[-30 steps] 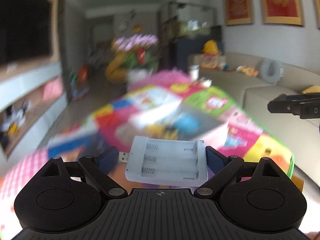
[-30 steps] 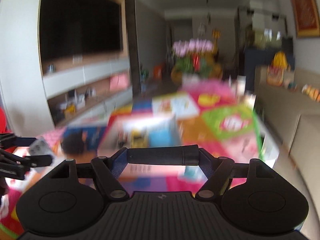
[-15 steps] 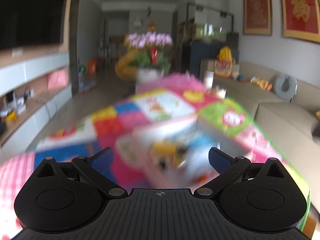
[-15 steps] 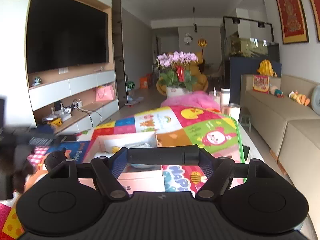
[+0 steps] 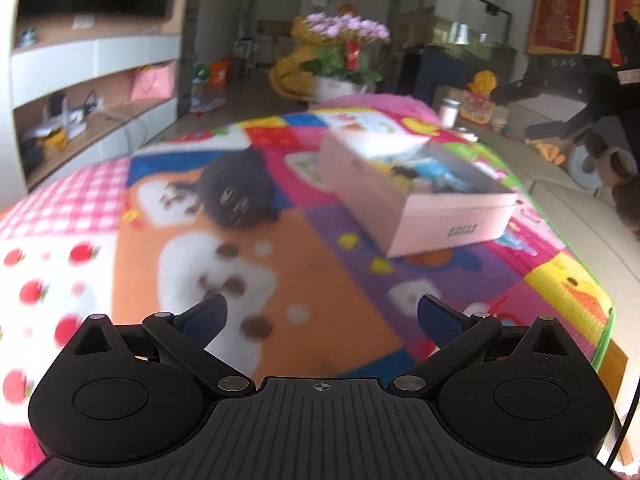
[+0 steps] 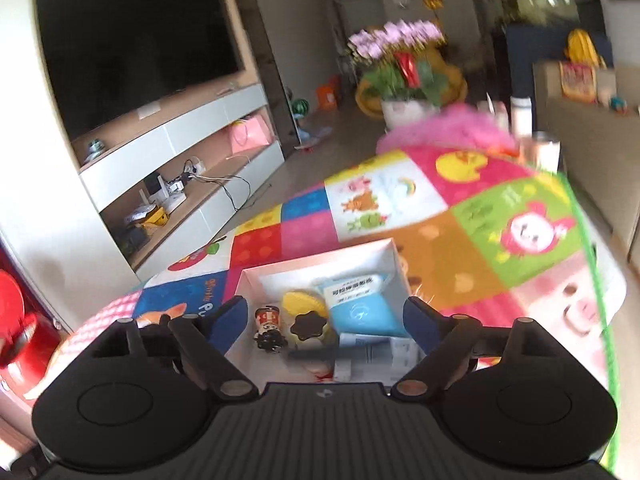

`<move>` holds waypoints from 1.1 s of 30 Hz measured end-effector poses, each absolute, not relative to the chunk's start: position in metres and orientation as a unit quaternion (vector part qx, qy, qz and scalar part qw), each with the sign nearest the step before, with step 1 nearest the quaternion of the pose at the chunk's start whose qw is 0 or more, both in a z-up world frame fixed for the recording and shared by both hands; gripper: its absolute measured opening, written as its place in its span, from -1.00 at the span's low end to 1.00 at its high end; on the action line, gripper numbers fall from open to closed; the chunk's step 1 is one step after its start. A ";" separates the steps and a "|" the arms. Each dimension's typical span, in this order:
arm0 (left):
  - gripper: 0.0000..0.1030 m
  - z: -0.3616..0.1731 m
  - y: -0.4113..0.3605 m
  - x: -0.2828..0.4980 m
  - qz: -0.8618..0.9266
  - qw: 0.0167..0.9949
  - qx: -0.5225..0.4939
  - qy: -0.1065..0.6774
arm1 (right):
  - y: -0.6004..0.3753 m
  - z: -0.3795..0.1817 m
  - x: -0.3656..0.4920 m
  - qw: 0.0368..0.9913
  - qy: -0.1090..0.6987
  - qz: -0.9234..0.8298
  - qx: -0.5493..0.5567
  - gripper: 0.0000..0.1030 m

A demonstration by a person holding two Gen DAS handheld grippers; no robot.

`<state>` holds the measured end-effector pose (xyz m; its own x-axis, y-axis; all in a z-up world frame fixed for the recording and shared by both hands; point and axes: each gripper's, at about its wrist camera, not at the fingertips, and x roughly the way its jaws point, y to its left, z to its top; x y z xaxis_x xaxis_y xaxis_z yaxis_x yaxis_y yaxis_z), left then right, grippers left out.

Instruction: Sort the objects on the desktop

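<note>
Blurred mat (image 5: 304, 280), indistinct black object (image 5: 240, 188)

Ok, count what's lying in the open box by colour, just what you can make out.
Blue: 1, the pack
Yellow: 1, the round piece
Black: 1, the flower-shaped knob
Red and black: 1, the small figure
White: 1, the carton
Total: 5; the blurred near end may hide more.

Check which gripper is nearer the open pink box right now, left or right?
Right. The right gripper hangs directly over the open pink box, jaws open above its contents. The left gripper, open and empty, is off to the box's side over the mat, nearer the black object.
</note>
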<state>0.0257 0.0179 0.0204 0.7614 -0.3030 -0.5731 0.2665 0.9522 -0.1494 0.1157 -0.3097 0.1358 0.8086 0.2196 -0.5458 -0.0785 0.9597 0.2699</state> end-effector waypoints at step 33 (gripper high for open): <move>1.00 -0.005 0.016 0.023 -0.109 0.929 -0.014 0.353 | -0.262 0.013 0.013 0.934 0.356 0.016 0.024 0.97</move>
<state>0.0234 0.0156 -0.0053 0.7266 -0.2128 -0.6533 0.1933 0.9757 -0.1028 0.0127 -0.2618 0.0125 0.7465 0.0465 -0.6637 -0.0122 0.9983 0.0563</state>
